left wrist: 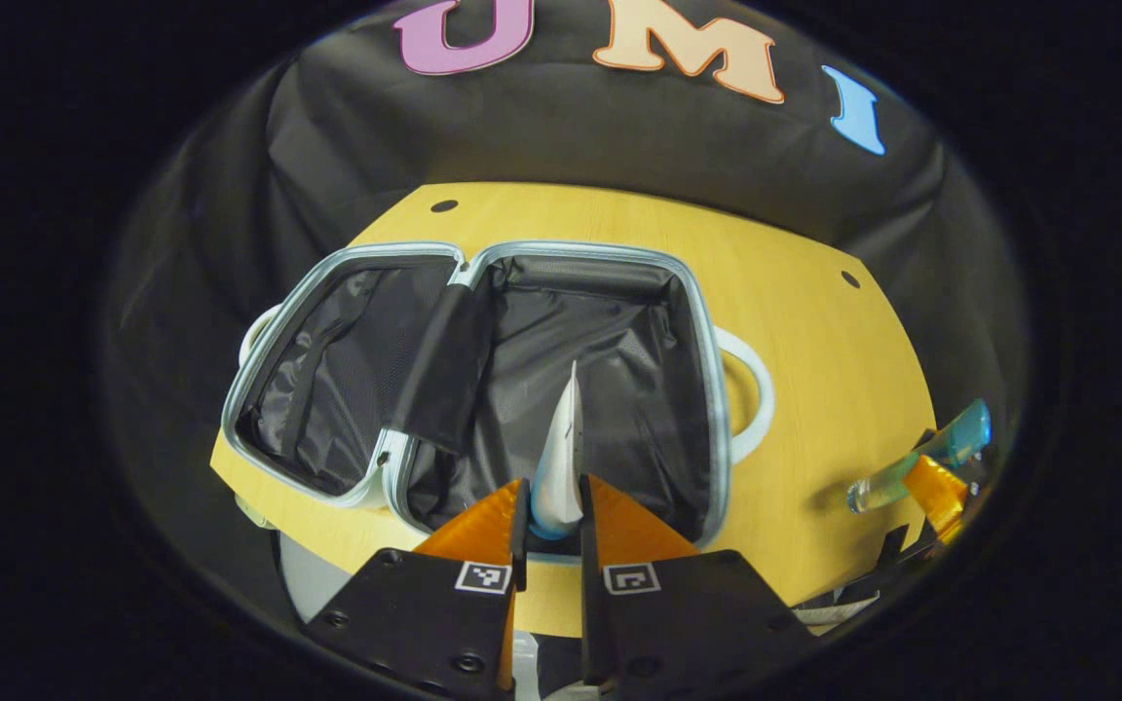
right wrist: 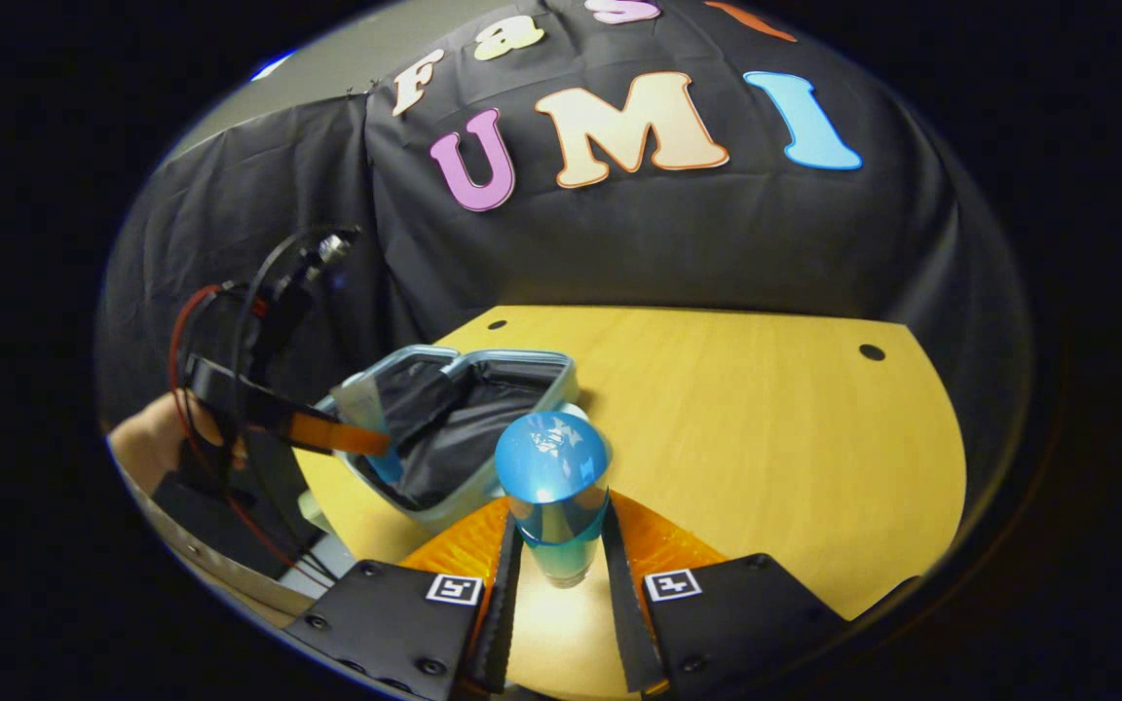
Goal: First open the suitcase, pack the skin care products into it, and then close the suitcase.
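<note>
Your left claw [left wrist: 555, 516] clenches a white tube [left wrist: 559, 458] above the open suitcase [left wrist: 483, 380] on the bench [left wrist: 814, 389], your right claw [right wrist: 557, 555] grips a blue bottle [right wrist: 553, 487]; releasing high risks tubes bouncing out.

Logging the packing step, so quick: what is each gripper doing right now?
Left gripper: shut on the white tube, above the open suitcase.
Right gripper: shut on the blue bottle.
</note>
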The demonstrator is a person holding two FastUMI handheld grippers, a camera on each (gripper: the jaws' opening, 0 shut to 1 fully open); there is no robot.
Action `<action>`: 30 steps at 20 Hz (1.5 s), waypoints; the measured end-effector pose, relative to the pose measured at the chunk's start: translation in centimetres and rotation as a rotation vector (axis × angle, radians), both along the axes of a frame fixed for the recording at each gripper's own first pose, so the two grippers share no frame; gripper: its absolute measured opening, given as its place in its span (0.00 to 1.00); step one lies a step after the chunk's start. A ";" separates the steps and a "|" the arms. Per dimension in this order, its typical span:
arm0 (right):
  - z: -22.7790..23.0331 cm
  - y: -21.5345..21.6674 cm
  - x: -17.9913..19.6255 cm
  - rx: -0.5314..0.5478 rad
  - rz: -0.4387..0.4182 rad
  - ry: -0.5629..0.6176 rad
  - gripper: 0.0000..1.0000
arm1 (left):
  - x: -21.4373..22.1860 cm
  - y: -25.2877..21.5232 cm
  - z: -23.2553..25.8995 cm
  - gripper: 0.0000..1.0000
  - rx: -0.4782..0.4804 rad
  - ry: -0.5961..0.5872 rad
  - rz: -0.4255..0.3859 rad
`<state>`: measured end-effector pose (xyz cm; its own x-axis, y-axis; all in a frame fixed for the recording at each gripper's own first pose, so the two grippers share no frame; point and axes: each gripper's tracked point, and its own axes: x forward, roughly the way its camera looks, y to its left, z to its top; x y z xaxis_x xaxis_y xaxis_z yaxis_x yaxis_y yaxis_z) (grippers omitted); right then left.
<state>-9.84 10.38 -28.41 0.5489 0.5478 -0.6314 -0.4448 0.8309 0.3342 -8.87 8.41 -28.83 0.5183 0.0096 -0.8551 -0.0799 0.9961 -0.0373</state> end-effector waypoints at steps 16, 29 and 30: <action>-2.1 14.3 -1.1 0.069 -0.037 0.269 0.46 | 3.5 0.8 -4.3 0.30 -0.228 0.041 -0.196; -10.3 18.2 -0.6 -0.120 -0.077 0.403 0.46 | 5.5 11.6 1.4 0.82 -0.313 -0.187 -0.072; -10.4 18.4 -0.3 -0.119 -0.088 0.396 0.47 | 5.6 13.1 1.6 0.82 -0.309 -0.189 -0.042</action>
